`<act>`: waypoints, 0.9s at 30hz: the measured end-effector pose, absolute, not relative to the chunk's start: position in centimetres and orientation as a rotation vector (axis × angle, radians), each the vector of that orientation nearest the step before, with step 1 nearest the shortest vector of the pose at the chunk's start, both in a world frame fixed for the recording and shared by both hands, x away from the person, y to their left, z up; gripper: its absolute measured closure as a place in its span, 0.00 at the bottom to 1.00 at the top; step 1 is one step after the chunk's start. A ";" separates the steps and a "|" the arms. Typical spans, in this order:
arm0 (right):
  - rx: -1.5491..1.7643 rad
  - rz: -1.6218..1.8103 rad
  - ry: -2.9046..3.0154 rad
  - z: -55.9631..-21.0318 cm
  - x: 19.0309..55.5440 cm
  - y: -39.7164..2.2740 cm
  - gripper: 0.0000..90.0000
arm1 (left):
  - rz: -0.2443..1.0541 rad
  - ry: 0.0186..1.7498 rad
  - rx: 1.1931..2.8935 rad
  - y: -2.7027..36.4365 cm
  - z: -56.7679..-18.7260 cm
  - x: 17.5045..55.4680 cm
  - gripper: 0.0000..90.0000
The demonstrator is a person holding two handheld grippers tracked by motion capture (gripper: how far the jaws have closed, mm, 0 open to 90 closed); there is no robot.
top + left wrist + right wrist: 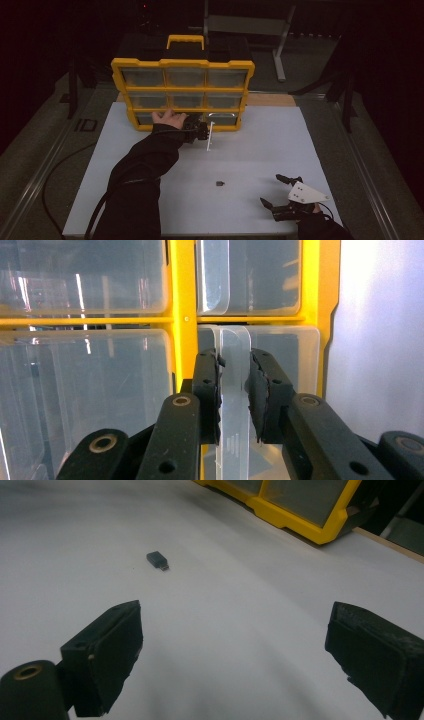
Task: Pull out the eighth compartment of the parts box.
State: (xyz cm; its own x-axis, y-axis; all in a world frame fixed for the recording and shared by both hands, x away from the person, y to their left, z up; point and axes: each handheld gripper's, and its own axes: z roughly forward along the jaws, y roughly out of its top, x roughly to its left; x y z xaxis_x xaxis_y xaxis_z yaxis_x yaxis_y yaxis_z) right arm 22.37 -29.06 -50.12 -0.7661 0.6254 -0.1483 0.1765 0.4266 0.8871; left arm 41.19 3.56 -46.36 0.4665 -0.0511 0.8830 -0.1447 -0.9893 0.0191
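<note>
Left gripper [200,131] jaws in high view largely masked by hand [170,119] and dark sleeve; grip itself unreadable there

Drawer handle [234,390] in left gripper view: lower end cut by bottom edge, flanks covered by pads

Drawer contents: unreadable behind glare on clear fronts

Organiser [182,92] back section lost in dark background

Small dark object [219,183] on mat: too small to identify; right gripper view [157,560] suggests plug end, type unclear

Right gripper [280,192] wrist cut by bottom edge
</note>
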 end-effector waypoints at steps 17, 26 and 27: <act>0.683 1.304 2.220 -50.1 22.4 -29.1 0.09 | 1.565 -0.185 2.614 3.6 -46.3 40.1 0.83; 0.686 1.302 2.220 -50.1 22.4 -29.1 0.09 | 1.572 -0.205 2.611 3.8 -46.3 39.4 0.83; 0.687 1.301 2.220 -50.1 22.4 -29.1 0.09 | 1.572 -0.204 2.607 3.8 -46.4 39.3 0.83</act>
